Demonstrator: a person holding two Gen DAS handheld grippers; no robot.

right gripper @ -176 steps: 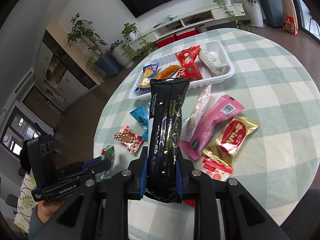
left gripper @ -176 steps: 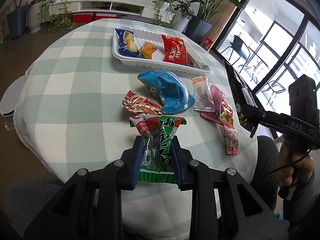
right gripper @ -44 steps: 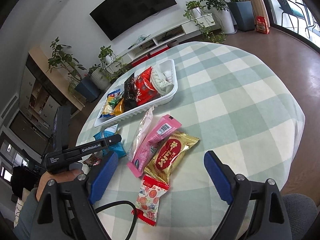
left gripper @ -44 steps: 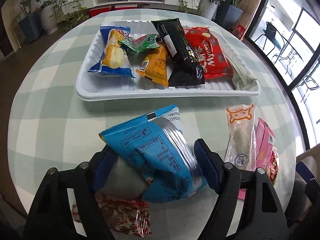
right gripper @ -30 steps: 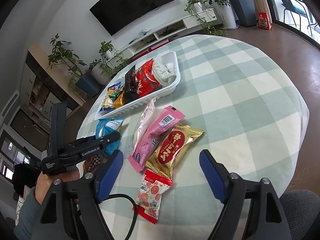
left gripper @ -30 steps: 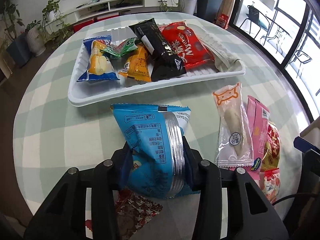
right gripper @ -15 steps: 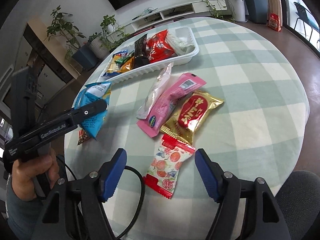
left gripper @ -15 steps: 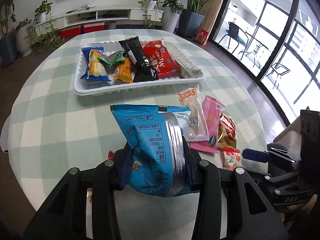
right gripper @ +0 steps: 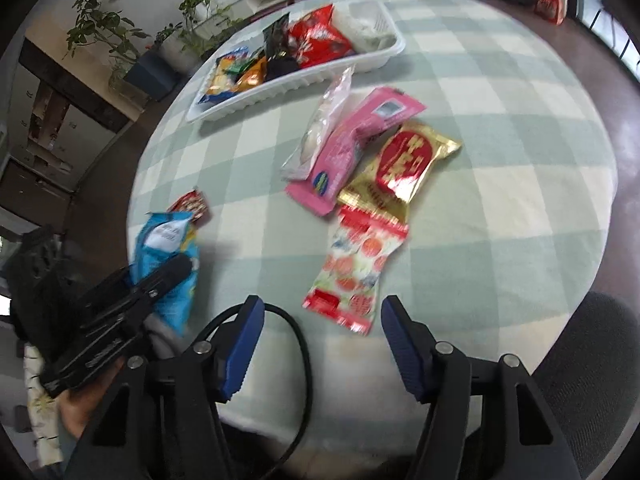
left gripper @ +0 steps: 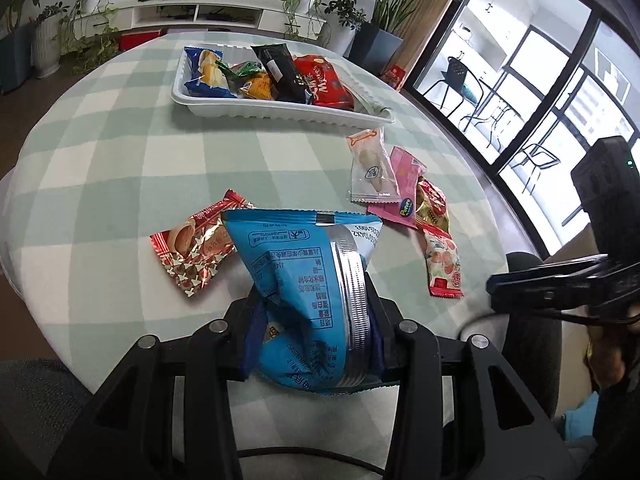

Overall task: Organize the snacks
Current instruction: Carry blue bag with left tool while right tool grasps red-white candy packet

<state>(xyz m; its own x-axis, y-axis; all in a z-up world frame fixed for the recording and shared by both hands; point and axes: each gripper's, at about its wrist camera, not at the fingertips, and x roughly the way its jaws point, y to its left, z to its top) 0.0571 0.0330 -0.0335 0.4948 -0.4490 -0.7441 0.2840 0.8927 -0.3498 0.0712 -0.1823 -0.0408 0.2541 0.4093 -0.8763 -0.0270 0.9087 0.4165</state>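
Observation:
My left gripper (left gripper: 312, 336) is shut on a blue snack bag (left gripper: 304, 280), held above the near side of the table; the bag (right gripper: 168, 256) also shows in the right wrist view. The white tray (left gripper: 280, 110) at the far side holds several snack packs. Loose on the cloth lie a red star-printed pack (left gripper: 196, 248), a clear bone-print pack (left gripper: 372, 168), a pink pack (right gripper: 352, 148), a gold-and-red pack (right gripper: 404, 164) and a strawberry-print pack (right gripper: 356, 268). My right gripper (right gripper: 320, 344) hovers just before the strawberry pack, jaws closing, with nothing between them.
A round table with a green-checked cloth (left gripper: 120, 160) fills both views. A black cable (right gripper: 296, 360) loops over its near edge. A grey chair (right gripper: 592, 360) stands at the right. Potted plants (left gripper: 376, 20) and a low TV shelf (left gripper: 200, 12) stand beyond the table.
My left gripper closed on the blue bag and pulled it back from the tray, lifted. My right gripper tilted down toward the strawberry pack and its jaws narrowed.

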